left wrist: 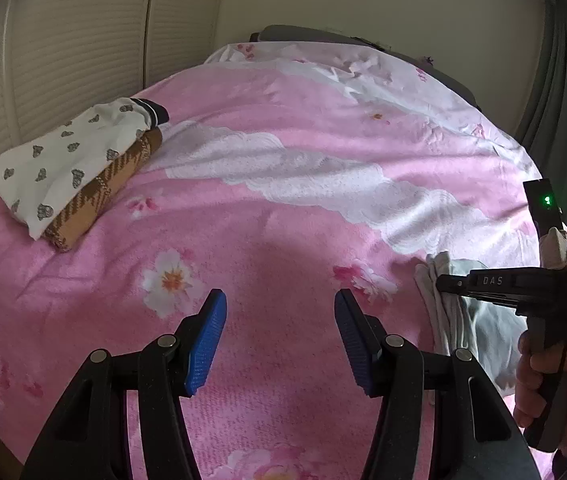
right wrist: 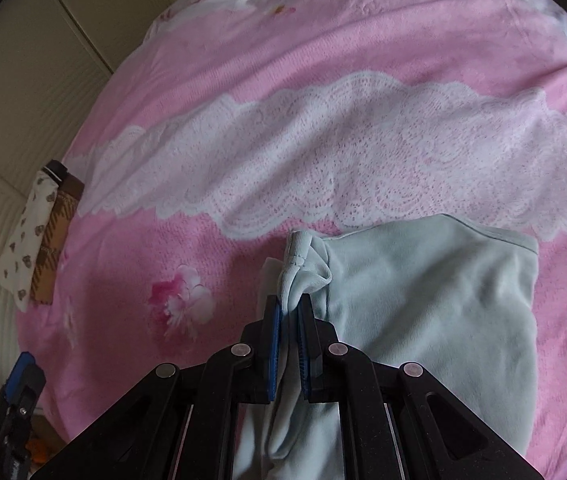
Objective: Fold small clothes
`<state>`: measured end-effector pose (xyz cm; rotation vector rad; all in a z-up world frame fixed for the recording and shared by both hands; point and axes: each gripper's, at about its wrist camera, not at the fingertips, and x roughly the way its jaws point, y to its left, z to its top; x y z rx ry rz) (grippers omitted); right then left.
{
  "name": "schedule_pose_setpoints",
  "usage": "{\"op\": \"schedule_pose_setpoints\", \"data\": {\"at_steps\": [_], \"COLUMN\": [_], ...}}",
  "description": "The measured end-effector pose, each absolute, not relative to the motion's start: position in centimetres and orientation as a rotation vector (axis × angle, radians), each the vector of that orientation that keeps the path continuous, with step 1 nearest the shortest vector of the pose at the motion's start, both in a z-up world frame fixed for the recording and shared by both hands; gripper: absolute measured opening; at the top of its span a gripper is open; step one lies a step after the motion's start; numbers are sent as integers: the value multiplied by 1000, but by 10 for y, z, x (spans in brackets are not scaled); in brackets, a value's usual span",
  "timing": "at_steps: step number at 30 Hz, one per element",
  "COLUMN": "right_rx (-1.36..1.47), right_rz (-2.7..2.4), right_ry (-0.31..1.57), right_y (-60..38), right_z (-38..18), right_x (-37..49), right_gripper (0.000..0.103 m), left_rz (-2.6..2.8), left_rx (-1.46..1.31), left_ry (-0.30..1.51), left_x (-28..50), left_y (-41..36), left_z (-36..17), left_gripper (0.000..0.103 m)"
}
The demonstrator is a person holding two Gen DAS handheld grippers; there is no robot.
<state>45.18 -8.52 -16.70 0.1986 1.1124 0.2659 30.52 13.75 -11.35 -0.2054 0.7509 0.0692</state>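
With your right gripper (right wrist: 290, 312) clamped on the pale-blue garment's (right wrist: 423, 300) bunched edge on the pink blanket (right wrist: 323, 40), bring the gaping, empty left gripper (left wrist: 279, 308) across to pinch the opposite corner.

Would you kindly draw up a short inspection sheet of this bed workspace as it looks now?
Surface: pink floral bedspread with a white lace band.
Job's things: pale green garment lying crumpled; a bunched edge pinched by the right gripper.
Clutter: folded pile, white printed cloth on brown checked cloth, at the far left.
Grippers: left gripper open, empty.
Cables: nothing seen.
Surroundings: cream wall panels; curtain.
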Motion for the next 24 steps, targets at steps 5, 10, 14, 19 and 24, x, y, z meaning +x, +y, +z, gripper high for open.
{"op": "schedule_pose_setpoints", "data": {"at_steps": [5, 10, 14, 19, 24], "right_rx": [207, 141, 72, 49, 89], "right_rz": [333, 328, 267, 185, 159], "right_ry": [1075, 947, 827, 777, 809], "right_y": [-98, -123, -153, -188, -203], "right_z": [-151, -118, -101, -109, -135], "right_x": [436, 393, 341, 299, 285], "right_gripper": [26, 26, 26, 26, 26], "left_rz": [40, -26, -149, -277, -336], "left_rx": [-186, -163, -149, -86, -45], "left_ry": [755, 745, 746, 764, 829], "left_x": [303, 298, 304, 328, 368], "left_y": [122, 93, 57, 13, -8], "left_z": [-111, -102, -99, -103, -119], "left_gripper": [55, 55, 55, 55, 54]}}
